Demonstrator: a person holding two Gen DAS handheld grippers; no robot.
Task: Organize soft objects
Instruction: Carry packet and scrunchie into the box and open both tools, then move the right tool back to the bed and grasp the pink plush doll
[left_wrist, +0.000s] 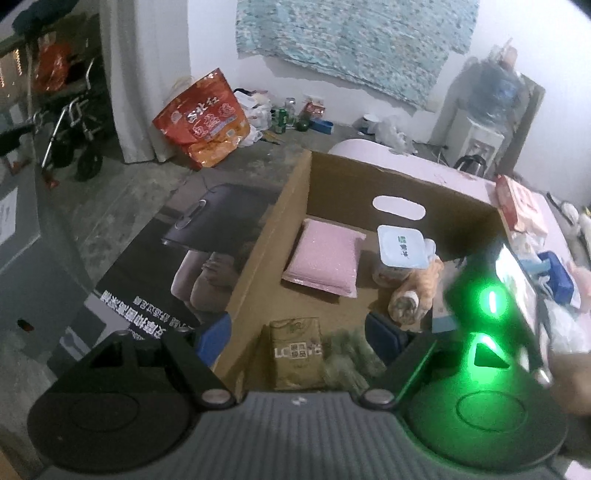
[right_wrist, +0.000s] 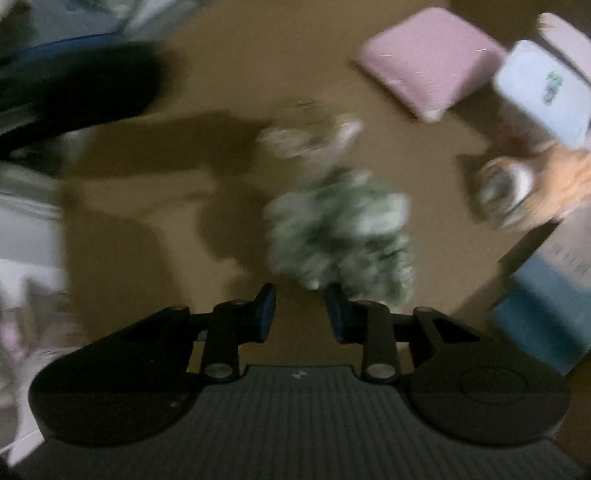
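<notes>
Two grippers hang over the open box (left_wrist: 406, 184), both pointing down into it. The right gripper (right_wrist: 300, 308) has its jaws drawn close with a narrow gap left, and nothing sits between the pads; the green fluffy bundle (right_wrist: 340, 232) lies on the box floor just beyond its fingertips, apart from them as far as the blur allows. The left gripper (left_wrist: 301, 341) has its jaws spread wide and empty, above the near end of the box, where a tan pouch (left_wrist: 295, 350) lies beside the same green bundle. Farther in sit an orange plush (left_wrist: 417, 291) near the right wall, a white tub (left_wrist: 400, 245) behind it, and a pink pad (left_wrist: 327, 258) flat toward the far wall. Outside, more loose items lie on the table (left_wrist: 436, 170) at right.

My reading: the bundle looks just placed, so this is the release-and-withdraw step. Next calls for lifting the right gripper clear, spreading its jaws again and reaching to the table for another soft item
</notes>
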